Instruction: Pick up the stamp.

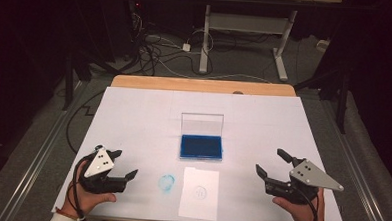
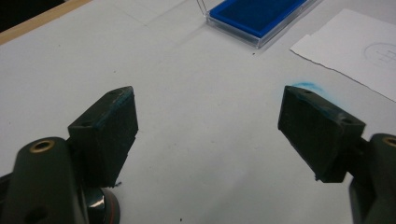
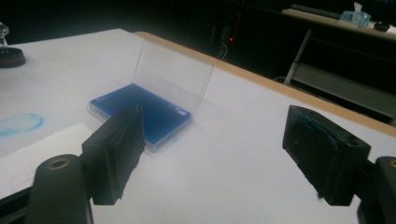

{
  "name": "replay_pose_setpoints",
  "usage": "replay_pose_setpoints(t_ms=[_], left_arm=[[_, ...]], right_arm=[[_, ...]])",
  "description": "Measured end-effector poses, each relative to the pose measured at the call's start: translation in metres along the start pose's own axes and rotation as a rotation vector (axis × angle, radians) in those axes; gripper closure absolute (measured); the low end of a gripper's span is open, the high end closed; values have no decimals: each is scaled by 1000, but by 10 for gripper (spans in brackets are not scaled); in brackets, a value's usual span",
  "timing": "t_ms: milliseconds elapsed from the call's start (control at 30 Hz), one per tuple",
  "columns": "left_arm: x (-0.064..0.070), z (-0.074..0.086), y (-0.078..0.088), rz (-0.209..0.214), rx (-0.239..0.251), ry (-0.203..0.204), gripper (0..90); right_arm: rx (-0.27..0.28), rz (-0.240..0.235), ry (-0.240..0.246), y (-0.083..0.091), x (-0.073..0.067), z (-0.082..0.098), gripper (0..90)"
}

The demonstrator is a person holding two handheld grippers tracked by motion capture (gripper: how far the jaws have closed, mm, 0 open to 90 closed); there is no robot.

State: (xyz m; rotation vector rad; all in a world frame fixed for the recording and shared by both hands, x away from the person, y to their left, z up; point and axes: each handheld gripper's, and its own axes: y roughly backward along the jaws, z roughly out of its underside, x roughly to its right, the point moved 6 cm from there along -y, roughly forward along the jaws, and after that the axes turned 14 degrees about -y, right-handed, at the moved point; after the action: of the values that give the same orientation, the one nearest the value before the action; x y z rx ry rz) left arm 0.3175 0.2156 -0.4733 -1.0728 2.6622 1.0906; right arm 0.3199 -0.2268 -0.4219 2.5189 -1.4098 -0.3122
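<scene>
A blue ink pad (image 1: 201, 146) lies in a clear case in the middle of the white table, its lid (image 1: 202, 124) standing upright behind it. In front of it lies a white paper sheet (image 1: 199, 193) with a faint round mark, and left of that a blue ring smudge (image 1: 167, 183). My left gripper (image 1: 125, 162) is at the front left, open, nothing between its jaws. My right gripper (image 1: 270, 161) is at the front right, open and empty too. In the left gripper view the left gripper (image 2: 208, 93) faces the ink pad (image 2: 261, 14) and paper (image 2: 359, 46). In the right gripper view the right gripper (image 3: 215, 116) faces the ink pad (image 3: 156, 114).
The white cover (image 1: 133, 118) ends at a wooden table edge (image 1: 200, 85) at the back. A small dark round object (image 3: 9, 52) with a clear top stands far left in the right gripper view. Cables and a desk frame (image 1: 242, 37) lie on the floor beyond.
</scene>
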Motion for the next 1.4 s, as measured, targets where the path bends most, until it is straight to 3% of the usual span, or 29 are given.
replay_pose_setpoints(t_ms=[200,400,500,633,800,900,1033,1167,1233,1400], left_arm=[[7,-1,-5,23,-20,-12,194],[8,-1,2,11,-33,-26,198],[4,0,10,-9,-29,-22,198],[-4,1,22,-38,-20,11,195],[-21,4,44,-119,-26,44,194],[-31,9,56,-147,-39,72,195],[-44,19,58,-134,-100,109,195],[-55,28,46,-78,-225,112,195],[-61,31,40,-60,-269,131,196],[-79,37,25,-23,-329,183,196]], right_arm=[[-5,4,8,-1,-2,2,215],[-16,-15,27,-5,-6,4,218],[-17,-25,36,-6,-6,4,218],[-33,-38,47,-13,-7,5,218],[-61,-50,78,-23,-12,7,221],[-72,-59,92,-28,-14,8,222],[-98,-57,98,-34,-16,11,230],[-104,-65,101,-37,-18,13,231],[-108,-64,104,-38,-18,13,232],[-121,-65,104,-40,-19,16,232]])
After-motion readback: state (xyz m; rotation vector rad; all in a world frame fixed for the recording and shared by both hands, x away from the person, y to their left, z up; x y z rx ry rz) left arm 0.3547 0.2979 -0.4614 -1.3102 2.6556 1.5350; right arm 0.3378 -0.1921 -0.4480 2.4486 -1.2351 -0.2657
